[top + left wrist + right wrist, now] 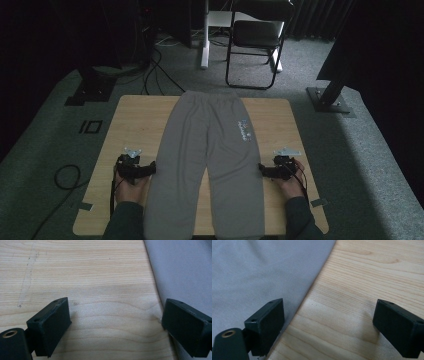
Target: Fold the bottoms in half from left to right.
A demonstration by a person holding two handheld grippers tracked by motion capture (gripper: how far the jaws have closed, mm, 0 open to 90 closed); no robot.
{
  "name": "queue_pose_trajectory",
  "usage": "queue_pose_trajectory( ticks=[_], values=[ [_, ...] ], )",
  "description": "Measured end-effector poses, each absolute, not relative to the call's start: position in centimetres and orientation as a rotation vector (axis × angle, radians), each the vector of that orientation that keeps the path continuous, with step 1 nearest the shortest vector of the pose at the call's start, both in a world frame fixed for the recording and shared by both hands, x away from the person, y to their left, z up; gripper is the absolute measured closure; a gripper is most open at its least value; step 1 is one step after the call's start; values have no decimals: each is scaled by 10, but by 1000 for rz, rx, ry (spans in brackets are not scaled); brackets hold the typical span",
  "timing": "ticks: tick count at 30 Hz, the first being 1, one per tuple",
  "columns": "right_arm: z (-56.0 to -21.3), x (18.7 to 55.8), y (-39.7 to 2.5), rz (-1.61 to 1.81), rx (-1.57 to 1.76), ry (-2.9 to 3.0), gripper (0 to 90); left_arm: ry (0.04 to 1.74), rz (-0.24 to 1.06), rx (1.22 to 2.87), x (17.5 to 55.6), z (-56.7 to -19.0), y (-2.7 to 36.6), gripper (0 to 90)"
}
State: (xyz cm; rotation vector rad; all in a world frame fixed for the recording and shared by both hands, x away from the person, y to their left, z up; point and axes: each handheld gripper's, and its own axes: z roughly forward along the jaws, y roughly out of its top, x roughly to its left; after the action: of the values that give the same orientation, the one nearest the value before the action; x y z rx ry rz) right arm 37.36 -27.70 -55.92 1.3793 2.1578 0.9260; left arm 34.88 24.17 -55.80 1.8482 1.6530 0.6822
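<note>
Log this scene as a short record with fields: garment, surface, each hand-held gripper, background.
garment: grey sweatpants, laid flat, waistband at the far edge, legs toward the person
surface: wooden table
left hand-held gripper: jaws open, at the outer edge of the left trouser leg, nothing held
right hand-held gripper: jaws open, at the outer edge of the right trouser leg, nothing held
background: black folding chair on grey carpet

One camera looks down from above; two ride low, close over the light wooden table [135,120], sharing the spread grey sweatpants' [210,150] edges.
</note>
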Motion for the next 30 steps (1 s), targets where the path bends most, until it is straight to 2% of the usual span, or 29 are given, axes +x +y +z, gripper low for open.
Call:
queue_pose_trajectory(
  ticks=[2,5,9,10,15,20,22,23,25,30],
  values=[
    [-559,374,-277,925,1382,2156,100,1649,683,1849,348,-558,243,90],
    [-559,374,-276,923,1387,2152,100,1649,694,1833,345,-557,245,163],
    [-559,373,-276,923,1388,2150,100,1632,691,1844,342,-557,247,177],
    [-559,373,-276,923,1388,2150,100,1626,687,1851,342,-556,247,214],
    [-559,373,-276,922,1390,2148,100,1614,672,1865,340,-555,248,231],
    [-559,373,-276,922,1392,2146,101,1605,675,1860,338,-554,250,313],
    [-559,373,-275,921,1392,2145,101,1611,671,1865,337,-553,250,409],
    [-559,373,-275,921,1392,2145,101,1616,667,1869,337,-552,250,409],
    [-559,373,-275,921,1393,2144,101,1616,653,1877,337,-550,249,483],
    [-559,372,-275,921,1394,2144,101,1580,581,1851,335,-549,248,496]
  ],
)
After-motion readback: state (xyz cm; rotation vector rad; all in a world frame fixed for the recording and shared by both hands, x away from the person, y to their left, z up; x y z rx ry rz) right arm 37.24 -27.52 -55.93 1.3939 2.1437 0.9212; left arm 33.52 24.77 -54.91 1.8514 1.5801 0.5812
